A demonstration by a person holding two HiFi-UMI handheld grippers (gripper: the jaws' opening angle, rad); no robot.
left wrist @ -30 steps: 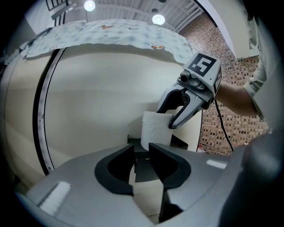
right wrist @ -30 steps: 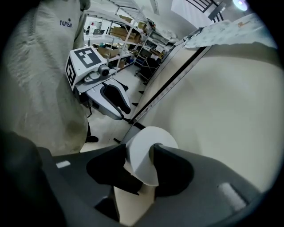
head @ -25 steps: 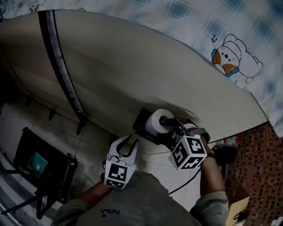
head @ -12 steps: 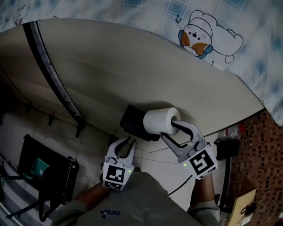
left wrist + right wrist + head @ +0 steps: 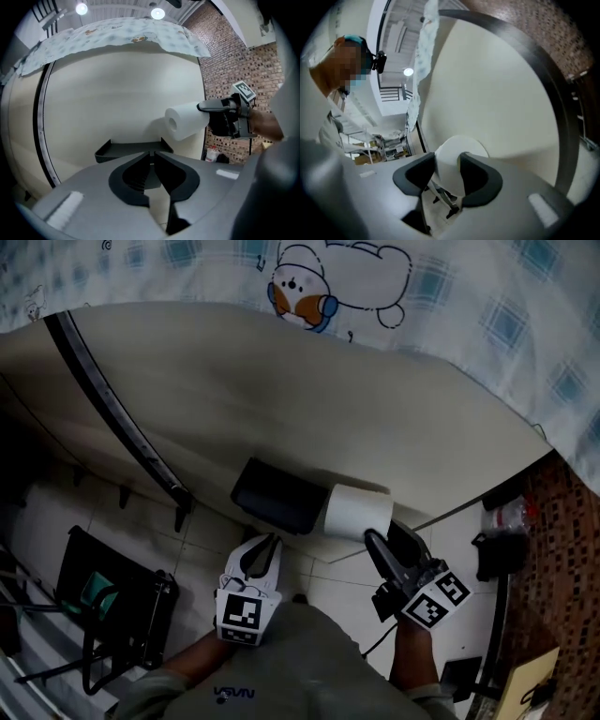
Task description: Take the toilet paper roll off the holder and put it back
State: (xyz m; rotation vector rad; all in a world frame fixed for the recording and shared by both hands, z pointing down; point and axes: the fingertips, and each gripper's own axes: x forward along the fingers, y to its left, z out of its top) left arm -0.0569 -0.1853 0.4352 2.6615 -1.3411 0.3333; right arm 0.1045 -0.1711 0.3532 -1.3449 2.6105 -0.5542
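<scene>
The white toilet paper roll hangs in the air just right of the black holder on the curved cream wall. My right gripper is shut on the roll's near end. In the right gripper view the roll fills the gap between the dark pads. The left gripper view shows the roll clear of the holder tray. My left gripper hovers below the holder, its jaws closing to a thin slit with nothing between them.
A black rail runs down the wall at left. A black stand sits on the tiled floor at lower left. Patterned cloth drapes over the wall's top. A brick wall and a bottle are at right.
My right gripper has pulled the roll off the holder and carried it to the right, turning as it went. The left gripper's jaws have narrowed.
</scene>
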